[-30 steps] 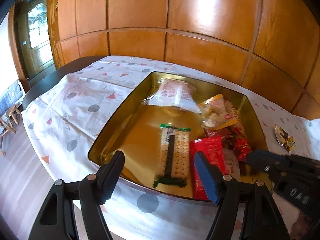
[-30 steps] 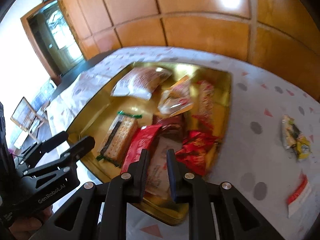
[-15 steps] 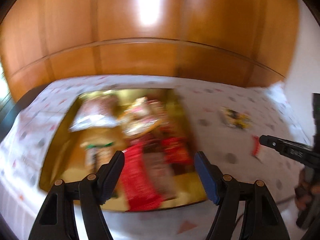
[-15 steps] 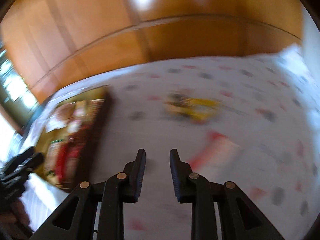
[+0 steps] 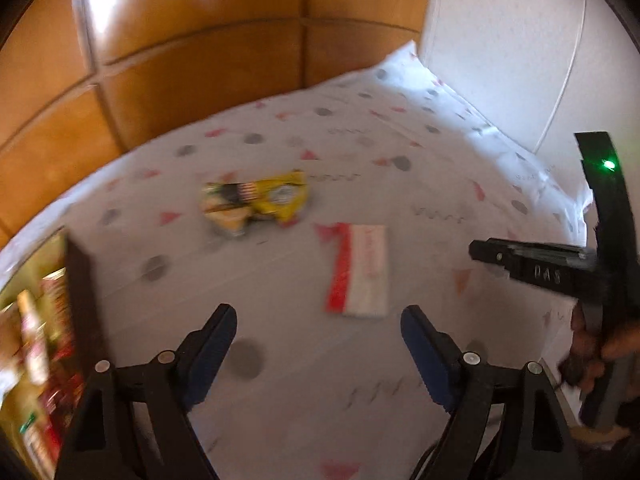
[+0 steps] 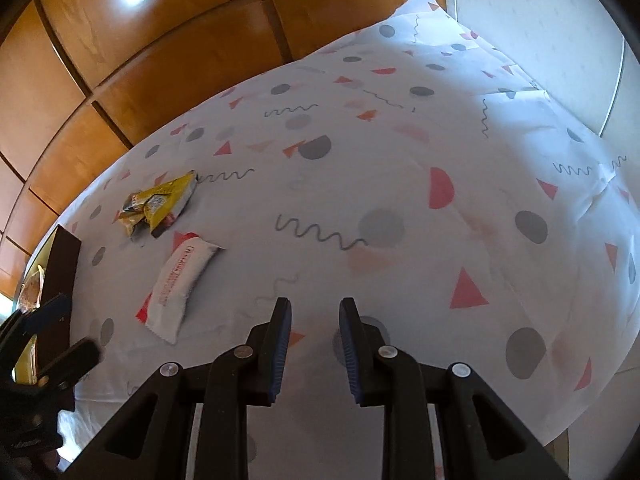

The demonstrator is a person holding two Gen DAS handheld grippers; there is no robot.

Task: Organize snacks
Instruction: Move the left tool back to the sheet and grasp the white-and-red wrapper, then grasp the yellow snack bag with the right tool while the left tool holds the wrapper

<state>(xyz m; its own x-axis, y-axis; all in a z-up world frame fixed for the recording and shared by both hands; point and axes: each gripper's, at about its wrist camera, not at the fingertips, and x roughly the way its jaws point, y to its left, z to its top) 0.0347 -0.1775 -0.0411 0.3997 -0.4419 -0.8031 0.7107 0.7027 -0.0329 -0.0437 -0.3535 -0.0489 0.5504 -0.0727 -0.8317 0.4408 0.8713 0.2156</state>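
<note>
A red-and-white snack packet (image 5: 360, 270) (image 6: 180, 284) lies flat on the patterned tablecloth. A crumpled yellow packet (image 5: 256, 200) (image 6: 160, 208) lies just beyond it. My left gripper (image 5: 318, 316) hovers right before the red-and-white packet, its jaws opening wide, with nothing between them. My right gripper (image 6: 315, 308) hangs over bare cloth to the right of both packets, its jaws a narrow gap apart and empty. The gold tray (image 5: 76, 280) (image 6: 60, 264) with several snacks shows at the left edge. Each gripper appears in the other's view: left (image 6: 74, 328), right (image 5: 478, 249).
Wooden wall panels (image 5: 180, 60) stand behind the table and a white wall (image 5: 500, 40) to its right. The tablecloth (image 6: 400, 160) stretches right to the table's corner. A hand (image 5: 592, 344) holds the right gripper at the right edge.
Both grippers have swung right, from over the tray to the cloth with the two loose packets. The left jaws have widened; the right jaws have parted a little.
</note>
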